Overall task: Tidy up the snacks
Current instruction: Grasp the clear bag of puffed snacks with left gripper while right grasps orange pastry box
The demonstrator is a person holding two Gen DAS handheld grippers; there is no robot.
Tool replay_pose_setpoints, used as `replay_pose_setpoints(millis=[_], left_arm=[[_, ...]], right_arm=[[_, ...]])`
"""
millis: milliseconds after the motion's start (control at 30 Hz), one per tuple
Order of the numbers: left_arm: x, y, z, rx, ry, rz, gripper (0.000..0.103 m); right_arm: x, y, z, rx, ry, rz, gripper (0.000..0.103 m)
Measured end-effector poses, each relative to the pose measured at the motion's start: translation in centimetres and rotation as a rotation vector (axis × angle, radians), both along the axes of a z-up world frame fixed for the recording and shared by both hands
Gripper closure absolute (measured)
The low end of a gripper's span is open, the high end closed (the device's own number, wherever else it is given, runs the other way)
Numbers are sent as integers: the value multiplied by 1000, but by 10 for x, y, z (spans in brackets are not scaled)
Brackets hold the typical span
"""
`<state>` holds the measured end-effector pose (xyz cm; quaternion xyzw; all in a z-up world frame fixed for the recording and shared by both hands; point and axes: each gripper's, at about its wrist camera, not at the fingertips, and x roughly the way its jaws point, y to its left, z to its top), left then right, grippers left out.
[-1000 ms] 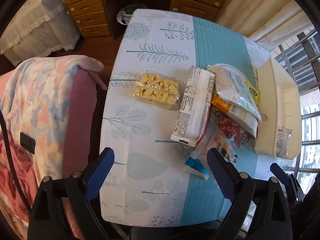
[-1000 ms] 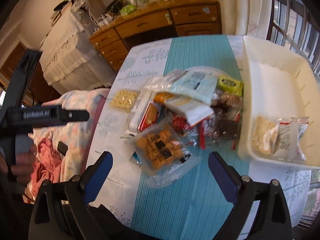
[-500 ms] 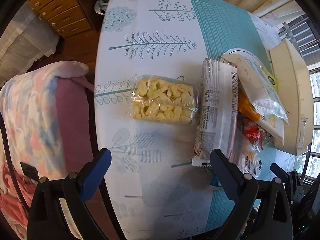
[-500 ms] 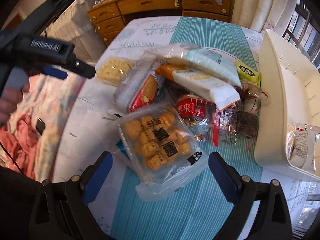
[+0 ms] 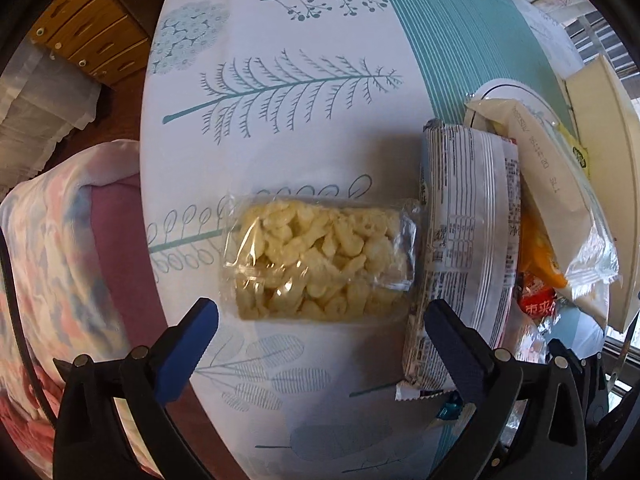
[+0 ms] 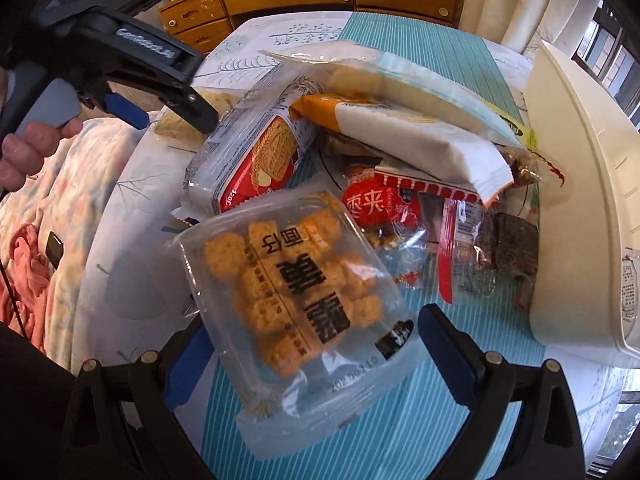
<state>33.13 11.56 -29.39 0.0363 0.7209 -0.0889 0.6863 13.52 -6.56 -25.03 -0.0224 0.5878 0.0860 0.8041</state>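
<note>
Left wrist view: the left claw [image 5: 320, 322] hangs wide open, jaws just widened, above the clear packet of pale yellow puffed pieces [image 5: 320, 258] lying on the leaf-printed tabletop [image 5: 280, 128]; nothing gripped. Right claw [image 6: 310, 338] gapes open over the clear pack of orange cubes [image 6: 296, 284].

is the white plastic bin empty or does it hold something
Not empty: the white plastic bin holds a clear snack packet, barely visible at its near end.

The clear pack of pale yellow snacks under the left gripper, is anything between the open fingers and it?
Nothing visible. The left gripper is open above the pale yellow snack pack, which lies alone on the tablecloth; the white biscuit packet sits close along its right side.
</note>
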Motion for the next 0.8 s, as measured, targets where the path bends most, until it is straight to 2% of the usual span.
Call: replay_pose_setpoints(millis=[300, 467, 800], left_arm=[[14, 10, -10, -85, 12, 28, 0], [19, 29, -25, -31, 36, 68, 0], [29, 32, -38, -29, 36, 80, 2]], right_arm=[[10, 4, -14, 43, 4, 0, 1], [15, 3, -18, 81, 4, -9, 2], [14, 0, -15, 87, 9, -11, 8]])
